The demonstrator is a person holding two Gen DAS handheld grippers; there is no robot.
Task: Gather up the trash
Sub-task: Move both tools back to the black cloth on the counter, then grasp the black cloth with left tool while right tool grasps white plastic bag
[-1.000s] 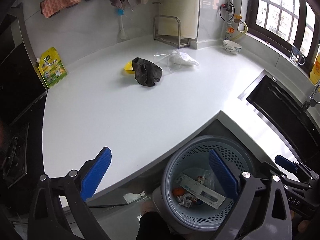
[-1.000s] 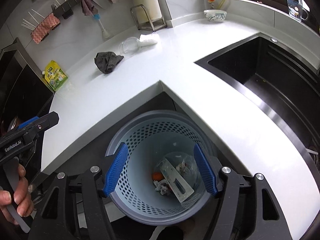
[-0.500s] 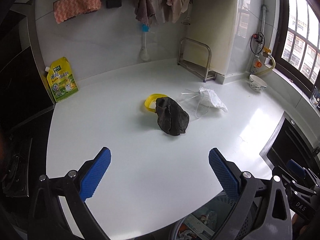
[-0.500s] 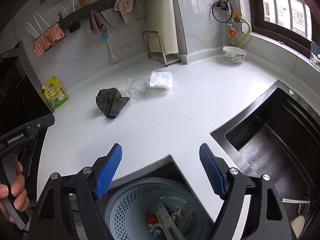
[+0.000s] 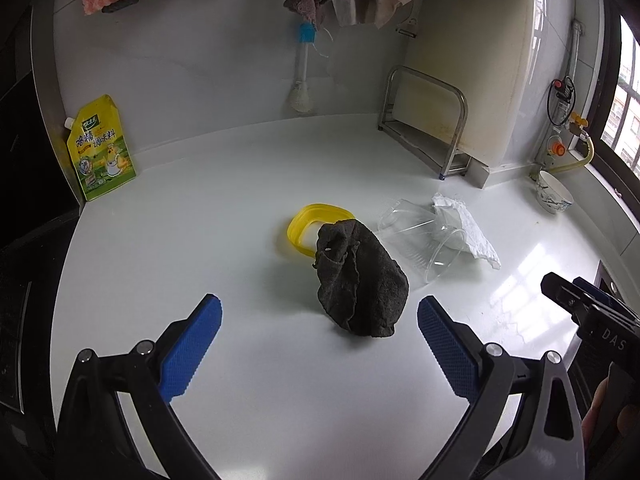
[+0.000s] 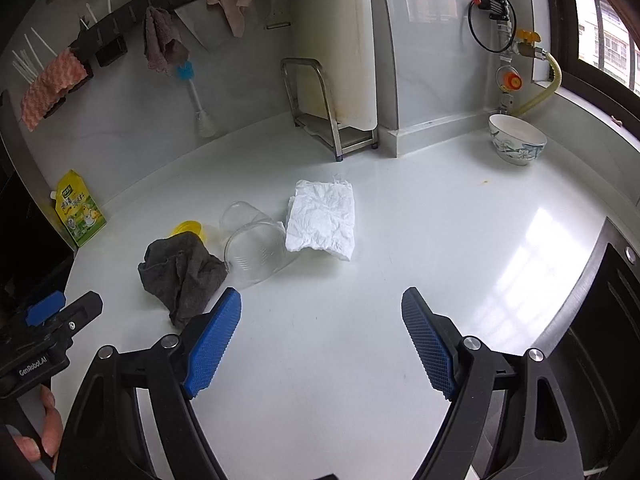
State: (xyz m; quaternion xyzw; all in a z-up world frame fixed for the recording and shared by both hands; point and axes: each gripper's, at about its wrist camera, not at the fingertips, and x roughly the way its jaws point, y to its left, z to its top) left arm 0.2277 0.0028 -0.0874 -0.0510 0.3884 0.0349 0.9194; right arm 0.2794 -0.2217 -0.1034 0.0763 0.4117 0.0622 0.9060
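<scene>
Left gripper (image 5: 318, 320) hangs over the near part of the white countertop (image 5: 160, 260), blue fingers (image 5: 192, 346) spread wide, nothing between them. Right gripper (image 6: 322, 322) is the same: wide apart, empty, over the counter's near edge, with the dark sink (image 6: 612, 320) at the right edge of its view.

Just past the left gripper's fingertips, roughly mid-counter, sits a crumpled dark grey rag (image 5: 360, 280). It lies apart from both fingers, slightly nearer the right one. In the right wrist view the same rag (image 6: 182, 276) lies just beyond that gripper's left fingertip.

Behind the rag and partly covered by it: a yellow plastic ring (image 5: 302, 226) (could be a lid rim, cannot tell). Right of the rag lie clear plastic cups (image 5: 420, 240) on their sides, mouths toward the cameras, rim close to the rag. A crumpled white paper (image 6: 322, 220) lies against the cups on their far-right side, flat on the counter.

Further back:
- yellow seasoning pouch (image 5: 100, 148) standing at the counter's far-left corner, against the wall
- bottle brush (image 5: 302, 76) hanging on the backsplash
- metal rack (image 5: 428, 124) holding a white cutting board (image 5: 460, 56) at the far edge
- patterned bowl (image 6: 516, 144) at the far-right corner by the window
- cloths on a wall rail (image 6: 160, 40) above
</scene>
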